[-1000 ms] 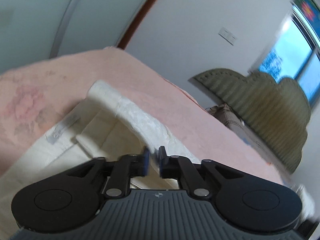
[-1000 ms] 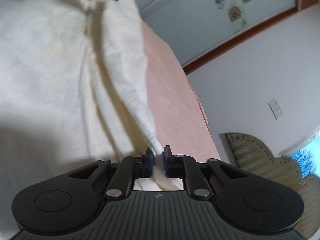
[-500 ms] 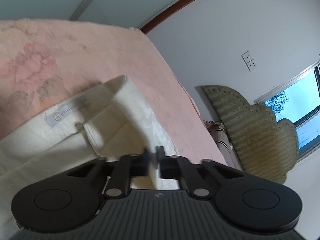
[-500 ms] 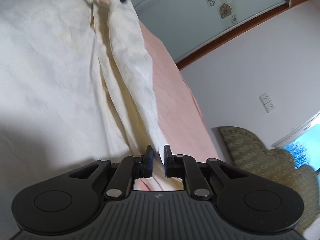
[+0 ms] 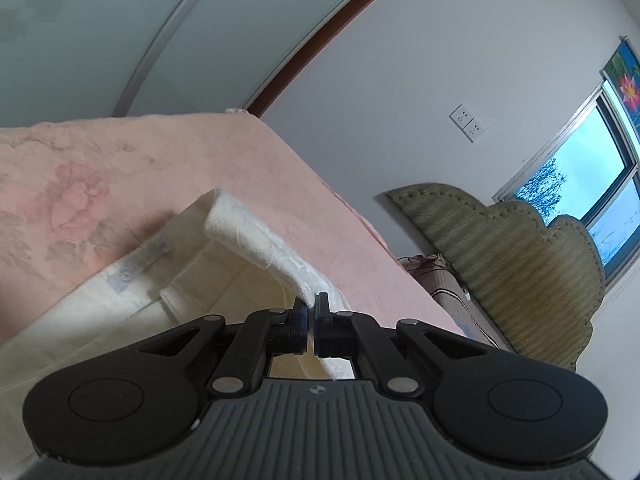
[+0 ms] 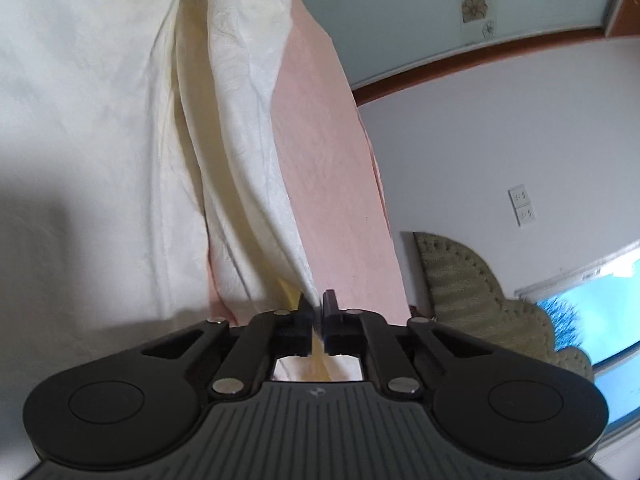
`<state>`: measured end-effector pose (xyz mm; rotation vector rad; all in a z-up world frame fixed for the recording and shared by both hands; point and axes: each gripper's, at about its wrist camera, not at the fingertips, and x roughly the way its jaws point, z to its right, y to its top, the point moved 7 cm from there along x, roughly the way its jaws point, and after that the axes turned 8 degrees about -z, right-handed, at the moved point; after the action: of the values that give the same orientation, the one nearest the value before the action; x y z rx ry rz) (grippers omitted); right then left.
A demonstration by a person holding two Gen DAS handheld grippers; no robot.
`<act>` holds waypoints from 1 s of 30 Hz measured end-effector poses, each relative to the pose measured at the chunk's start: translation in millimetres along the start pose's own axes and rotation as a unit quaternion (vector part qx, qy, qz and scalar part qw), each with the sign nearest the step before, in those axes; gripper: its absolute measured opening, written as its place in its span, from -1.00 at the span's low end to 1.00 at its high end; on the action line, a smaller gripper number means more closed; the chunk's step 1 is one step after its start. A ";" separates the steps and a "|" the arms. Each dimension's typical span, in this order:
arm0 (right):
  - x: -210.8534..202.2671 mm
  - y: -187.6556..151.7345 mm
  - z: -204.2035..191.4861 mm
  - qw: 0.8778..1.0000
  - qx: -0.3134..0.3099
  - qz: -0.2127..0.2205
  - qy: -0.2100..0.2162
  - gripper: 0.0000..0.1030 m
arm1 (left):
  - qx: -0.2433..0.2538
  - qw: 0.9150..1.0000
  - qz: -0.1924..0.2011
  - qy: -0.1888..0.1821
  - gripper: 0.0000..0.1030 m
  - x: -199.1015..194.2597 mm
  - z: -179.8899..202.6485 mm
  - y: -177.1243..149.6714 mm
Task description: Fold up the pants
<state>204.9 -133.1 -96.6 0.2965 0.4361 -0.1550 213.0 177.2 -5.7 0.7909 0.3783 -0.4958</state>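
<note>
Pants (image 6: 120, 120), cream, stretch lengthwise away along the pink bedspread (image 5: 260, 168); left gripper (image 5: 311, 308) and right gripper (image 6: 318, 304) pinch their edge.

open pink bedspread (image 5: 168, 160) beyond the bunched pants (image 5: 256, 236); padded headboard (image 5: 508, 264) and wall (image 5: 400, 120) alongside

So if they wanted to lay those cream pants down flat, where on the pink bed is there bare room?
Bare pink bedspread lies beyond the pants, up to its far edge, and in a strip between them and the bed's right edge. Near the left gripper and right gripper, cloth crowds everything.
</note>
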 end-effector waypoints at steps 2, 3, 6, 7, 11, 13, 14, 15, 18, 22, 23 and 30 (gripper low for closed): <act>-16.3 -1.4 3.1 1.000 0.019 0.003 0.001 -0.94 | 0.000 1.000 0.002 0.001 -0.97 -11.8 -5.0 -1.5; -26.4 -2.6 4.0 1.000 0.029 0.005 0.004 -0.94 | -0.003 1.000 -0.001 0.000 -0.97 -17.5 -7.7 -2.8; -59.7 -5.8 -1.8 0.999 0.041 0.012 0.014 -0.94 | -0.016 1.000 -0.010 -0.007 -0.97 -34.7 -17.9 -10.0; -69.2 -6.9 -5.5 0.999 0.040 0.013 0.015 -0.94 | -0.020 1.000 -0.013 -0.009 -0.97 -40.7 -21.2 -12.7; -104.3 -12.9 -23.7 0.999 0.041 0.015 0.032 -0.94 | -0.022 1.000 -0.017 -0.012 -0.97 -64.3 -28.6 -24.0; -119.0 -15.9 -33.5 0.998 0.045 0.014 0.041 -0.94 | -0.015 1.000 -0.019 -0.009 -0.97 -73.7 -30.1 -29.5; -125.0 -17.4 -38.3 0.998 0.047 0.012 0.042 -0.94 | -0.012 1.000 -0.023 -0.008 -0.97 -77.2 -30.7 -32.8; -130.7 -19.1 -43.0 0.998 0.051 0.010 0.045 -0.94 | -0.009 1.000 -0.027 -0.006 -0.97 -80.6 -31.6 -36.1; -146.0 -24.0 -54.4 0.996 0.064 0.005 0.059 -0.95 | -0.002 0.999 -0.041 0.000 -0.97 -89.0 -36.0 -48.5; -152.6 -31.3 -60.3 0.995 0.075 -0.004 0.062 -0.95 | 0.001 0.999 -0.053 0.015 -0.97 -92.2 -47.2 -61.1; -151.2 -33.1 -59.2 0.995 0.079 -0.003 0.060 -0.94 | -0.005 0.998 -0.057 0.015 -0.97 -90.6 -50.7 -63.0; -132.8 -27.8 -58.9 0.996 0.090 0.010 0.011 -0.16 | -0.006 0.998 -0.052 0.030 -0.89 -77.0 -53.8 -68.3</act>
<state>57.0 -129.6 -96.4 0.4789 0.4410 -0.1721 104.6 197.9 -41.7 0.7784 0.4796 -0.5671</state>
